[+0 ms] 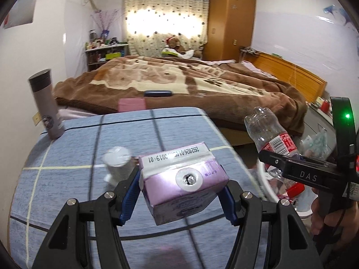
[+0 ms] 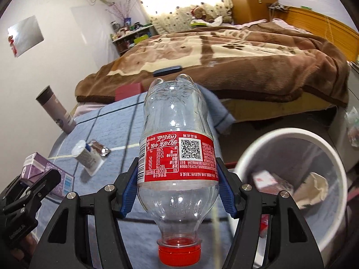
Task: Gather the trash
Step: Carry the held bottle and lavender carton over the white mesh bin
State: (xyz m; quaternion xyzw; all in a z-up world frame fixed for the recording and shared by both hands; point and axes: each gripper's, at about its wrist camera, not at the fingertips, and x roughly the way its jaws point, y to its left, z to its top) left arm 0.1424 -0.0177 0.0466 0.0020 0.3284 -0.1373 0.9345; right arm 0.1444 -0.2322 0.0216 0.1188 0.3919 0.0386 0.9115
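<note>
right wrist view: right gripper (image 2: 177, 192) pinches an empty cola bottle (image 2: 177, 148) across its label, cap toward the camera, long axis along the fingers; left gripper (image 1: 179, 197) clamps a purple carton (image 1: 181, 179) above the blue table (image 1: 67, 190), straw hole facing the camera. step judged: carry to the white bin (image 2: 291, 134) at right, still apart; next, swing each over the rim, then spread the fingers

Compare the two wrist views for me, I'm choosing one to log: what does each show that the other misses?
Left wrist only: the carton's punctured top.

Right wrist only: the inside of the bin with trash, a foil wrapper, the bottle's red cap.

Both: carton in the left hand-held gripper, bottle in the right hand-held gripper, white tube, flask, bed.
</note>
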